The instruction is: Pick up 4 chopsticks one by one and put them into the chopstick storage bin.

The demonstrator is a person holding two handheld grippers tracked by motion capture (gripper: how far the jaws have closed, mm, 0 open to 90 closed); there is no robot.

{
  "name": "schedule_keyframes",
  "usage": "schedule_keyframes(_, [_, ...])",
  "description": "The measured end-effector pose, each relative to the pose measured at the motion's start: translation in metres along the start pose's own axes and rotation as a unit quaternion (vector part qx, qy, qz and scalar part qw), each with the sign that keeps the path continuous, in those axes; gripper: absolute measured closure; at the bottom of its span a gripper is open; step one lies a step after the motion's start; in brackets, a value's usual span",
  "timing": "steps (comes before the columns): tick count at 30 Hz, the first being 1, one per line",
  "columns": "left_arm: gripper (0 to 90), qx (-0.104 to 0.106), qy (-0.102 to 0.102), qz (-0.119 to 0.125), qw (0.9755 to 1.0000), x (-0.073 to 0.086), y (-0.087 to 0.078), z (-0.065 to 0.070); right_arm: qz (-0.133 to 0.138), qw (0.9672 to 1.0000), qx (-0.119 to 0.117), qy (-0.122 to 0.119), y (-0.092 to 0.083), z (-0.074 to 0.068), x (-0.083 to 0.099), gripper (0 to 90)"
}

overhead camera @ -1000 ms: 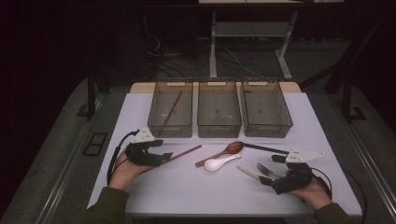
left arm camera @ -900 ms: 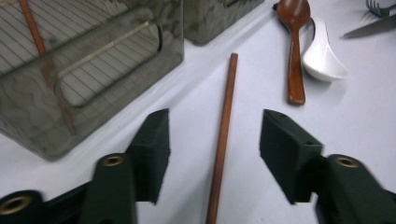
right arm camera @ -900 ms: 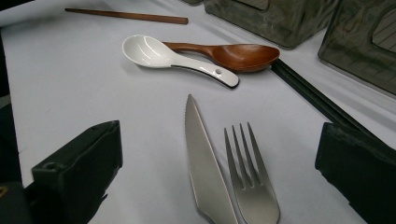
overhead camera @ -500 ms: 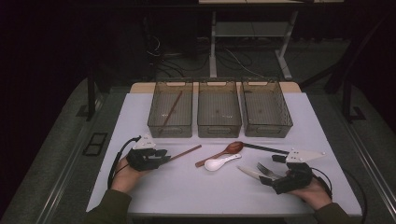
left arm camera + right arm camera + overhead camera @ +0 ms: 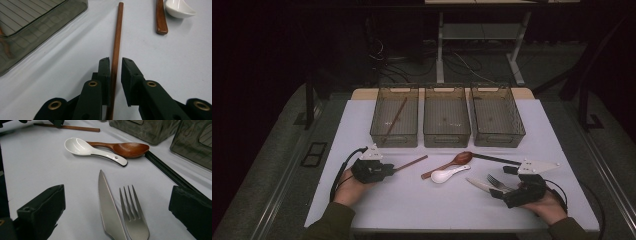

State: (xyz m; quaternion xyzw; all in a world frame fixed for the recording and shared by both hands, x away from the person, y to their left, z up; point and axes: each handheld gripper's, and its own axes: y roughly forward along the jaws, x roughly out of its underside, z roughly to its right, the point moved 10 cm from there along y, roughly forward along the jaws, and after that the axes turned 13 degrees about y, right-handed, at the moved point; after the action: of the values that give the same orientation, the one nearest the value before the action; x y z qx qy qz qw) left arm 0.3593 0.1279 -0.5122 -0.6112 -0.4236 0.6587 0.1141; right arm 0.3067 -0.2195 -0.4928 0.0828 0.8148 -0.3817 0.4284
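Note:
A brown wooden chopstick lies on the white table. Its near end sits between the jaws of my left gripper. Those jaws have just been closing around it. The left pad touches the stick and a thin gap shows at the right pad. My right gripper stands wide open low over the table, with a metal knife and fork lying between its jaws, untouched.
Three clear bins stand in a row at the back; the left one holds another wooden chopstick. A wooden spoon, a white ceramic spoon and black chopsticks lie mid-table.
The left gripper's jaws have narrowed around the wooden chopstick, and the hand has shifted slightly. The right hand and the cutlery have stayed put.

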Motion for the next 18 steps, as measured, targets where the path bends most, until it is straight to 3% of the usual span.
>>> schedule_keyframes(18, [81.4,0.005,0.004,-0.005,1.0,0.0035,0.006,-0.0011,-0.001,1.0,0.0,-0.001,0.0006,0.0001,0.0004,0.6])
